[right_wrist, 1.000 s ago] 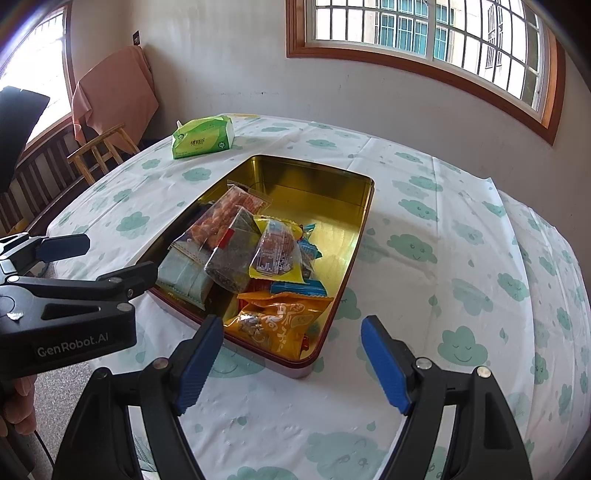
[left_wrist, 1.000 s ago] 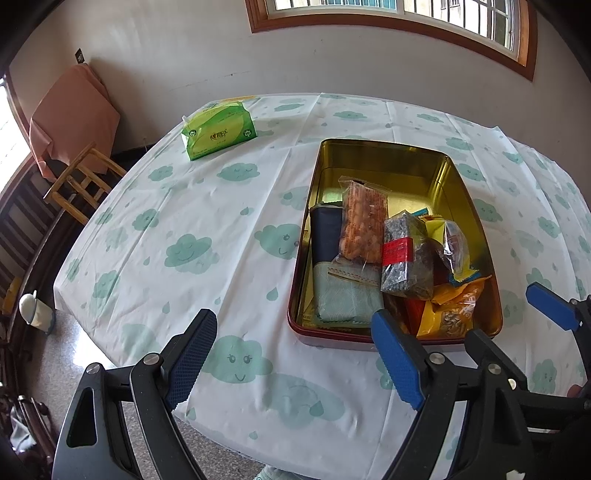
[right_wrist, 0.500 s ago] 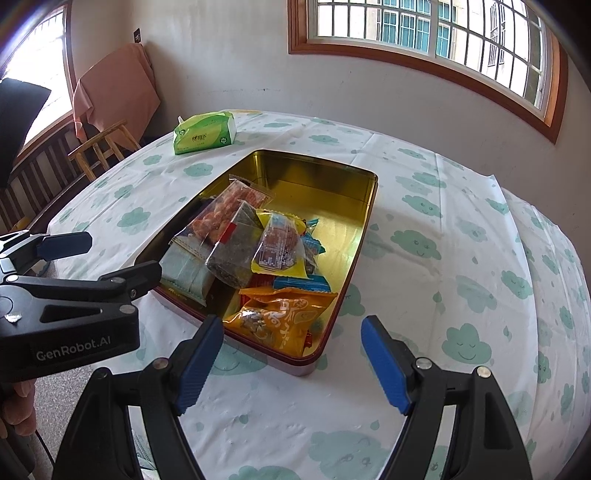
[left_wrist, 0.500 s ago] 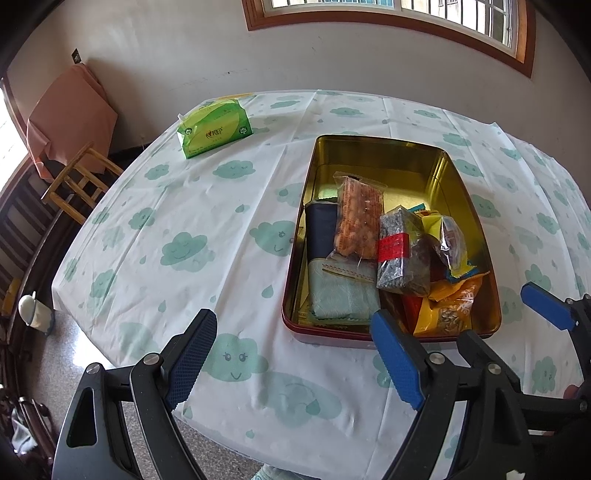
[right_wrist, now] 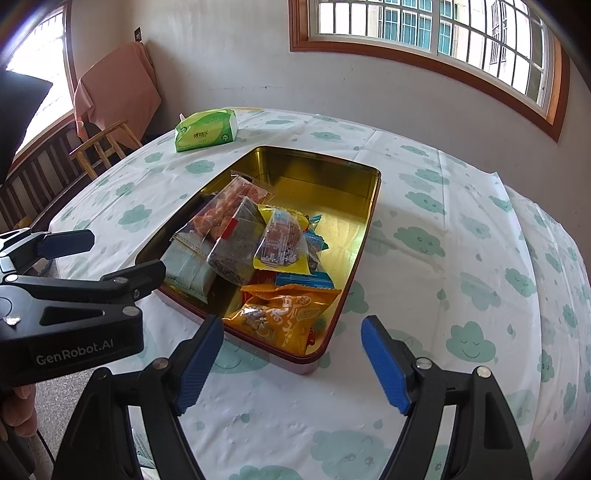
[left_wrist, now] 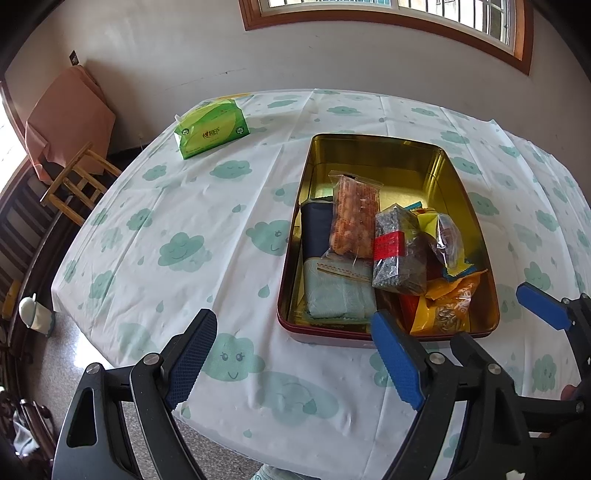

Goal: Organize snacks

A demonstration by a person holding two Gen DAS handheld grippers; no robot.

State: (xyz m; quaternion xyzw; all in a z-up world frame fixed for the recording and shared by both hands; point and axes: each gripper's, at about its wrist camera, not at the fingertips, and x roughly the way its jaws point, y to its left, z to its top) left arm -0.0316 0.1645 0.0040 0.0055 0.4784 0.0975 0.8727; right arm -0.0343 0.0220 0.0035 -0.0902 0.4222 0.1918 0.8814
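While your two grippers hang over the near edge of the table point(left_wrist: 207, 229), both stand wide apart with nothing between the blue pads: the left gripper point(left_wrist: 295, 354) sits above the cloud-print cloth just short of the tin's near left corner, and the right gripper point(right_wrist: 291, 360) frames the tin's near end. Your tin point(left_wrist: 384, 151) lies open on the cloth, gold inside with a dark red rim, and its far half shows bare metal. All the snacks crowd the near half. An orange bag point(right_wrist: 284, 317) lies closest to you against the near wall, partly under a blue packet point(right_wrist: 306, 278). On top of the heap rests a clear bag on yellow wrapping point(right_wrist: 282, 245), beside a dark pack with a red band point(left_wrist: 397, 251). Leaning against that is a clear pack of reddish-orange pieces point(left_wrist: 354, 218), which lies over a navy packet point(left_wrist: 314, 229) and a pale green pack point(left_wrist: 336, 295) at the near left corner. A green tissue pack point(left_wrist: 210, 129) sits well apart from the tin, at the far left of the table. Beyond the table edge you see a wooden chair point(left_wrist: 74, 177) draped with a pink cloth point(left_wrist: 70, 114), and a window point(right_wrist: 424, 26) in the far wall.
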